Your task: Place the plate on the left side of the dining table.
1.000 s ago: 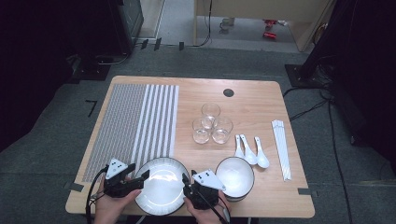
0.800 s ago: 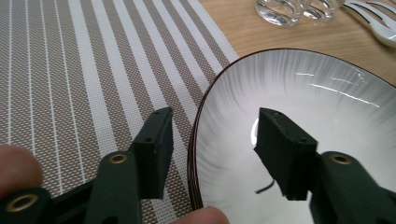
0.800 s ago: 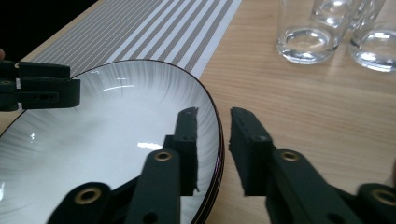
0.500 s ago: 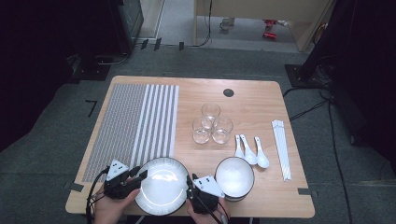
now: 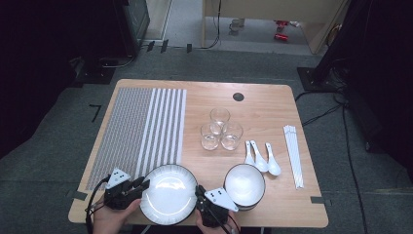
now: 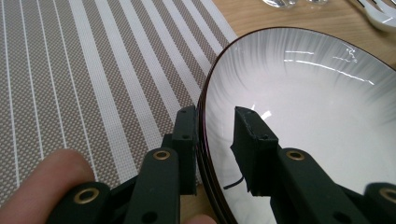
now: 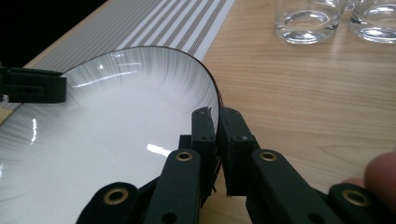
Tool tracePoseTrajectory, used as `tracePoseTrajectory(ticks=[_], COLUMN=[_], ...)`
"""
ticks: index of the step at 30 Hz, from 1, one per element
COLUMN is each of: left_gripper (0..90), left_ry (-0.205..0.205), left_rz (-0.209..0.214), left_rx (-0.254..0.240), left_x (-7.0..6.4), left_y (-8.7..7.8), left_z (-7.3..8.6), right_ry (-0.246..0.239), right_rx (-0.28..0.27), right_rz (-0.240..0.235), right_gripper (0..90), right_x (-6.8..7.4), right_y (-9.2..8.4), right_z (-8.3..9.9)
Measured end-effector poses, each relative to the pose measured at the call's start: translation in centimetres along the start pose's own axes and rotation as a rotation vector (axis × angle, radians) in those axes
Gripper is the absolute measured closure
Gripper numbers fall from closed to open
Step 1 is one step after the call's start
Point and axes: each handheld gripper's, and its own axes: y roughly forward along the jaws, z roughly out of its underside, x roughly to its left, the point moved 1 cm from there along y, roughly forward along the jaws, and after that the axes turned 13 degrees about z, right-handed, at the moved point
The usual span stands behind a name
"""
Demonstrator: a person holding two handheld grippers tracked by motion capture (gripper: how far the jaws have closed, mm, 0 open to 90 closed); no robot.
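Your right gripper (image 5: 198, 194) sits at the plate's 3 o'clock edge, jaws pinched tight on the rim of the white plate (image 5: 168, 192), one jaw inside the dish, one outside; in the right gripper view (image 7: 216, 122) almost no gap shows between them, and they've just been closing onto that rim. Your left gripper (image 5: 142, 184) is at the plate's 9 o'clock edge. In the left gripper view (image 6: 215, 135) its jaws straddle the dark rim, outer jaw right against it, inner jaw standing a little off the white surface, so the clamp isn't complete. Those jaws have just been closing too, rim between them.

Plate lies flat at the near edge of the wooden table (image 5: 263, 105), its 10 o'clock side overlapping the striped placemat (image 5: 141, 126). White bowl (image 5: 244, 185) just beside it at 3 o'clock. Three glasses (image 5: 219, 130) cluster at the plate's 1 o'clock, well apart. White spoons (image 5: 260, 158) and chopsticks (image 5: 293, 153) lie further out toward 2 o'clock.
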Motion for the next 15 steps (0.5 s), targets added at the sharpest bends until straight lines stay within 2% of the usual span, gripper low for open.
tracePoseTrajectory(ticks=[3, 5, 7, 9, 12, 15], left_gripper=[70.7, 71.0, 71.1, 72.0, 72.3, 72.1], left_ry=[-0.005, -0.013, -0.018, -0.029, -0.032, -0.029], left_rz=[0.001, 0.006, 0.006, 0.009, 0.002, -0.024], left_rx=[0.001, 0.013, 0.014, 0.010, 0.012, 0.002], left_x=[0.00, -0.04, -0.04, 0.00, -0.03, -0.29], left_y=[-0.16, -0.18, -0.21, -0.32, -0.18, 0.12], left_z=[0.13, 0.30, 0.37, 0.53, 0.62, 0.81], right_ry=[0.002, 0.031, 0.037, 0.077, 0.113, 0.128], right_rx=[-0.004, 0.004, 0.005, 0.013, 0.023, 0.024], right_rz=[0.017, 0.007, 0.005, -0.002, 0.008, 0.032], right_gripper=[85.7, 84.8, 85.0, 84.5, 84.9, 86.9], right_x=[0.16, 0.02, 0.00, -0.05, 0.08, 0.30], right_y=[0.03, 0.18, 0.24, 0.21, 0.19, 0.22], right_z=[0.24, 0.25, 0.28, 0.27, 0.26, 0.27])
